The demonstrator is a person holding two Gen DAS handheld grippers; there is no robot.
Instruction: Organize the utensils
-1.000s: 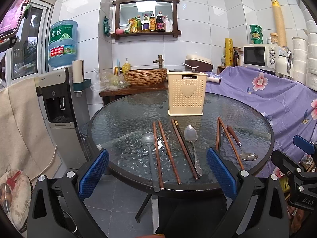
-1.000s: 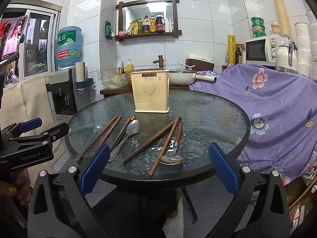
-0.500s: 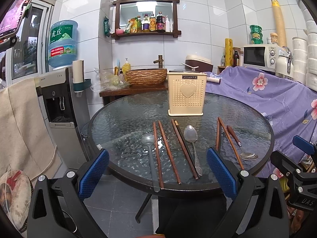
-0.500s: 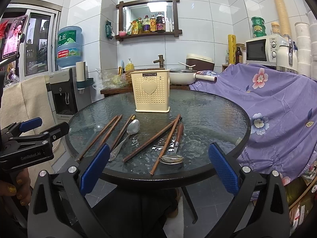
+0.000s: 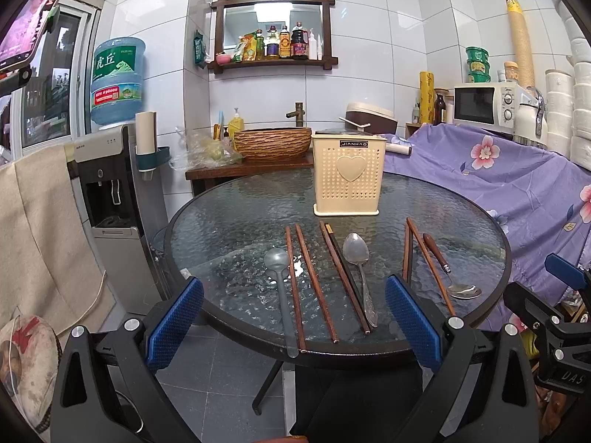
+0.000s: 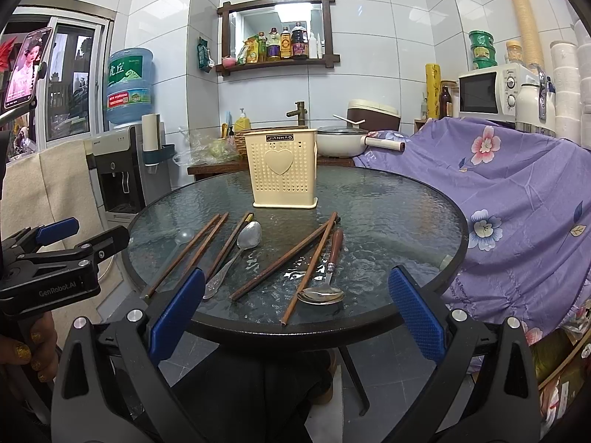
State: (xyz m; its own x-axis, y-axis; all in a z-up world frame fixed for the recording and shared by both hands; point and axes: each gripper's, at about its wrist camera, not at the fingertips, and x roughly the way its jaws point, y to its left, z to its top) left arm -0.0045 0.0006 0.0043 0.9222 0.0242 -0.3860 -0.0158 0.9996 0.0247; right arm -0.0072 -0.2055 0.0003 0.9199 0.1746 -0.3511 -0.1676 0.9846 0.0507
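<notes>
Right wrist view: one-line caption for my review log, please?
Open right gripper faces a round glass table with chopsticks, spoons and a cream utensil holder; left gripper alongside.

Utensil holder (image 5: pixel 347 177) behind chopsticks (image 5: pixel 312 277) and spoons (image 5: pixel 358 258), on table (image 5: pixel 229 229)

Small white-tiled kitchen, round glass table (image 5: pixel 236 214) in middle.

Wall (image 5: pixel 369 74): glossy white tiles, lamp glare on them. Wood shelf (image 5: pixel 272 62) w/ mirror & bottles up high. Under it a wood counter (image 5: pixel 221 171) w/ basket-look basin (image 5: pixel 272 143) & tap. Left: water dispenser (image 5: pixel 110 192) w/ blue jug (image 5: pixel 117 80), beige cloth (image 5: pixel 40 221), window (image 6: pixel 70 85). Right: purple floral sheet (image 5: pixel 498 184), microwave (image 5: pixel 484 105) behind it. Floor (image 5: pixel 229 380): grey tiles.
</notes>
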